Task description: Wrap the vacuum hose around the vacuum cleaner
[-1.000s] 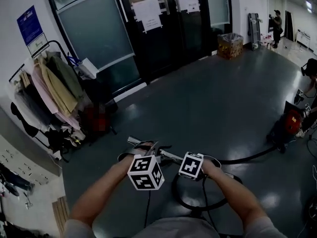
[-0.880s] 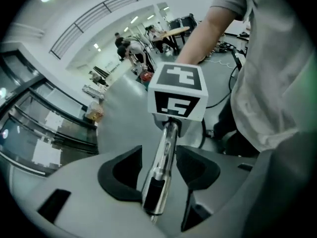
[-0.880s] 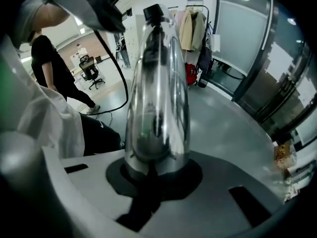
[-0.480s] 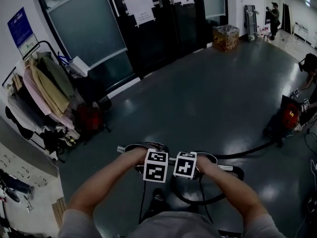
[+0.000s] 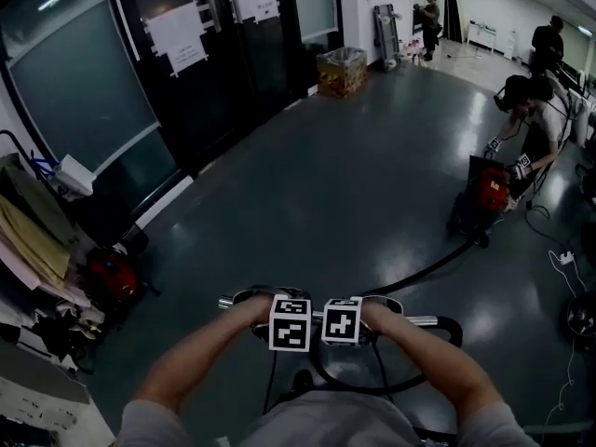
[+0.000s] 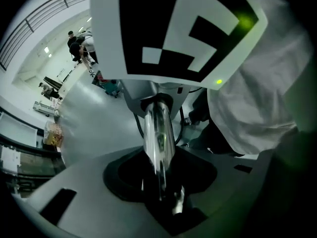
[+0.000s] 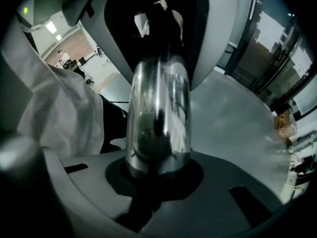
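Low in the head view a chrome vacuum tube lies level across both grippers. My left gripper points down onto the tube. Its jaws have just been closing and now grip the tube between them. Close beside it, my right gripper is shut on the same tube. A black hose loops on the floor under my hands. It runs on to a red vacuum cleaner at the right. The fingertips themselves are hidden under the marker cubes in the head view.
A person bends over the red vacuum cleaner at the right. A second red machine stands beside a clothes rack at the left. Dark glass doors and a cardboard box lie further off. A white cable trails at the right.
Both hands have sunk lower and the two marker cubes have come close together. The left gripper has turned more downward onto the tube. The head view has swung to the right.
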`<state>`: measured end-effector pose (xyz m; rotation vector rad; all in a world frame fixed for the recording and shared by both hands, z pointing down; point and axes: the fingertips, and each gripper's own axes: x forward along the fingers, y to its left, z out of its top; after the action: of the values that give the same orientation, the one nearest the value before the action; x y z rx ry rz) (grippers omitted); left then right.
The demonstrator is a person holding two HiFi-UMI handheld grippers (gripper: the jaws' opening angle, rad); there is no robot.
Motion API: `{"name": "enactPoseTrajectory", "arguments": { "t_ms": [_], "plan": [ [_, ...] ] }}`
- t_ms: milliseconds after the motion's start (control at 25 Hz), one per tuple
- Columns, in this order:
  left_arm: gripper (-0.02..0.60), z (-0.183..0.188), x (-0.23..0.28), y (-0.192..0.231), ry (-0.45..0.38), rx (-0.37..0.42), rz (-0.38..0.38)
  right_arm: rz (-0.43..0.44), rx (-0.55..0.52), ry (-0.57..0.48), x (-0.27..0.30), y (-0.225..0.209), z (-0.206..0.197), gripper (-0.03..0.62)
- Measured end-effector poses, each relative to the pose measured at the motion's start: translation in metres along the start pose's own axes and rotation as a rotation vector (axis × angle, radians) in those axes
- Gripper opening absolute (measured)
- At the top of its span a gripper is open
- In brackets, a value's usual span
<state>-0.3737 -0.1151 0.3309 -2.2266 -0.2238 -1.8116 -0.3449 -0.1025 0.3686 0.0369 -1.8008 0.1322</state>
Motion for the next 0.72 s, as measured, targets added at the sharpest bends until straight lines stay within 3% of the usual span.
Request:
{"name": "enactPoseTrajectory", "arguments": {
  "t_ms": [160,320,440,560,720],
  "plan": [
    [0.164,-0.018,0.016,0.005,-0.048,0.052,-0.054,0.046,0.086,0.037,0.022,-0.005,0.007,0.043],
    [0.163,-0.031,0.032,0.007,-0.090,0.062,-0.100,0.005,0.149,0.039,0.037,-0.017,0.013,0.043],
    [0.163,-0.033,0.038,0.013,-0.111,0.059,-0.124,-0.071,0.181,0.042,0.036,-0.030,0.010,0.050],
    [0.163,-0.035,0.044,0.017,-0.119,0.056,-0.146,-0.191,0.189,0.063,0.031,-0.044,0.003,0.140],
    [0.163,-0.028,0.049,0.024,-0.124,0.047,-0.130,-0.362,0.168,0.079,0.017,-0.056,-0.013,0.188]
  ]
}}
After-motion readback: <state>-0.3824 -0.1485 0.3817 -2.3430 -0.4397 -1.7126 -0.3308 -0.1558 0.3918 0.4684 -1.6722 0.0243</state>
